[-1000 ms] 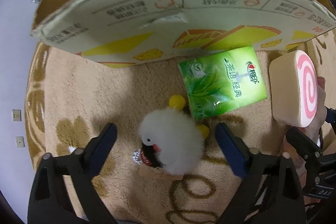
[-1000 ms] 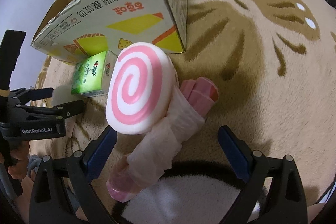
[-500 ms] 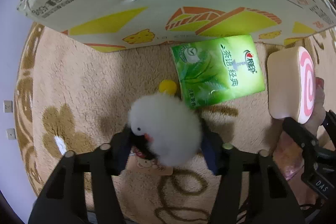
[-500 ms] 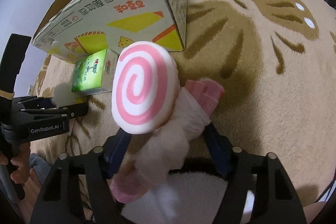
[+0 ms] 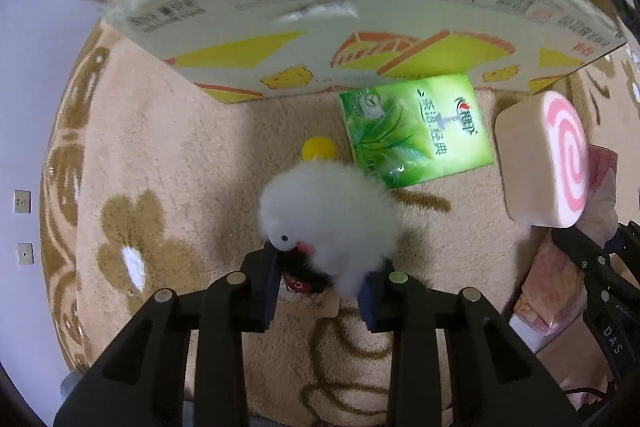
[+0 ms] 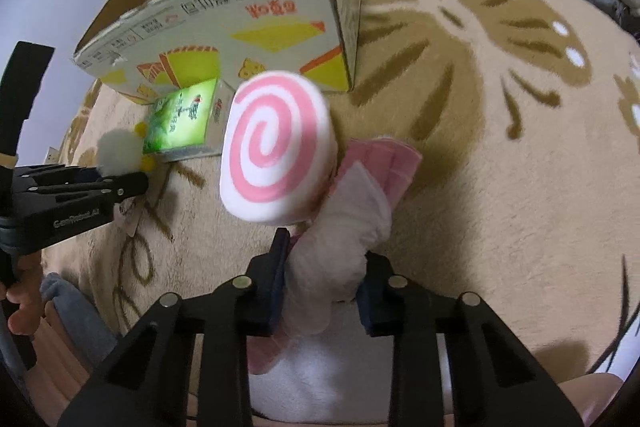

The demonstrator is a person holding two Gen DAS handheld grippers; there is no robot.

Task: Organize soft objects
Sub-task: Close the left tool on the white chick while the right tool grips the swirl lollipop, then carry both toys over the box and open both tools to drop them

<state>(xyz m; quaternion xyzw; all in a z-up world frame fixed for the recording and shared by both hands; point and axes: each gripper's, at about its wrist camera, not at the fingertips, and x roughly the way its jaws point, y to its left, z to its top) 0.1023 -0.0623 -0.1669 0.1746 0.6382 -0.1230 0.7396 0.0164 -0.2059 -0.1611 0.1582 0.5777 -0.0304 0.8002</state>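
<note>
Pressing down onto the beige rug [image 5: 168, 155], the left gripper [image 5: 320, 287] has just closed its jaws on the fluffy white chick toy [image 5: 332, 215] — beside the green tissue pack [image 5: 416, 131]. The right gripper [image 6: 320, 287], closing too, clamps the swirl lollipop plush [image 6: 276, 151] by its pale wrapped stem, before the cardboard box [image 6: 240, 39].

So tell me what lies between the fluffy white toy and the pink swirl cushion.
The green tissue pack lies on the rug between the fluffy white toy and the pink swirl cushion; the left wrist view shows it best.
</note>
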